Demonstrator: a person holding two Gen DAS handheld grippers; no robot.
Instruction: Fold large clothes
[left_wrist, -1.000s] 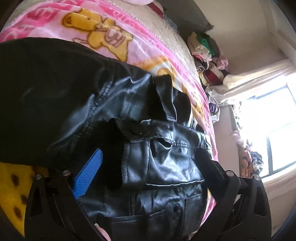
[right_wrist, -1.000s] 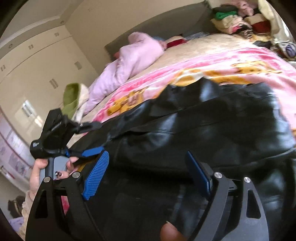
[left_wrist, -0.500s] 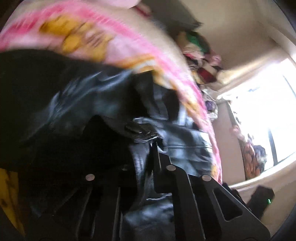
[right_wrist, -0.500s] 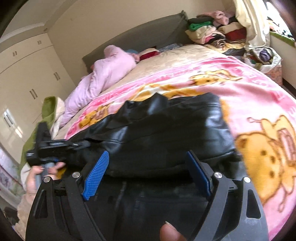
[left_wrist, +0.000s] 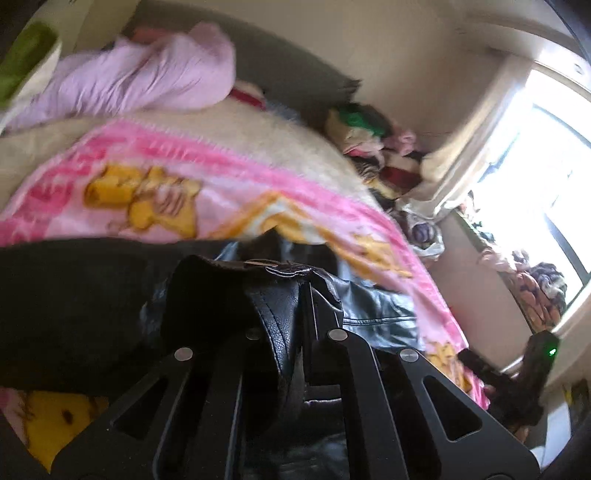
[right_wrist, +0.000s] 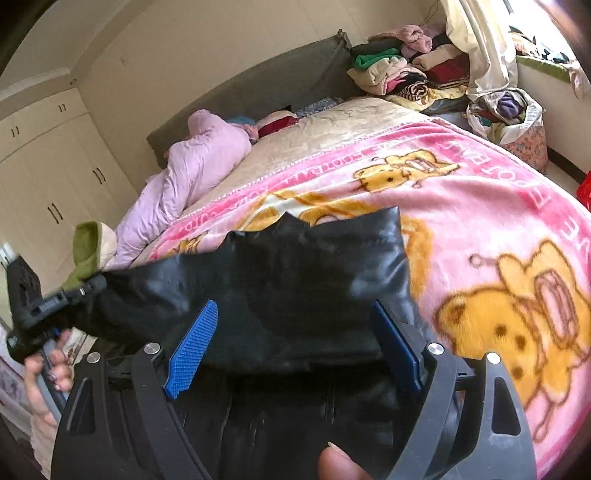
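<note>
In the left wrist view, the left gripper (left_wrist: 291, 332) sits at 6 o'clock with its fingers pressed together on a fold of the black leather jacket (left_wrist: 280, 317), pinched between them. The jacket spreads from there toward 9 o'clock, lying on a pink blanket (left_wrist: 229, 184) with yellow cartoon bears. Past the blanket, at 11 o'clock, lies a lilac quilt (left_wrist: 147, 77); at 1 o'clock a pile of clothes (left_wrist: 369, 136); at 3 o'clock a bright window (left_wrist: 535, 184).

In the right wrist view, the right gripper (right_wrist: 295, 343) at 6 o'clock has its blue-padded fingers (right_wrist: 192, 343) wide apart, a folded part of the jacket (right_wrist: 295, 280) between them, the pads not pressing on it. At 9 o'clock a hand (right_wrist: 44, 380) grasps the left gripper's handle. Wardrobe doors (right_wrist: 55, 177) stand at 10 o'clock.
</note>
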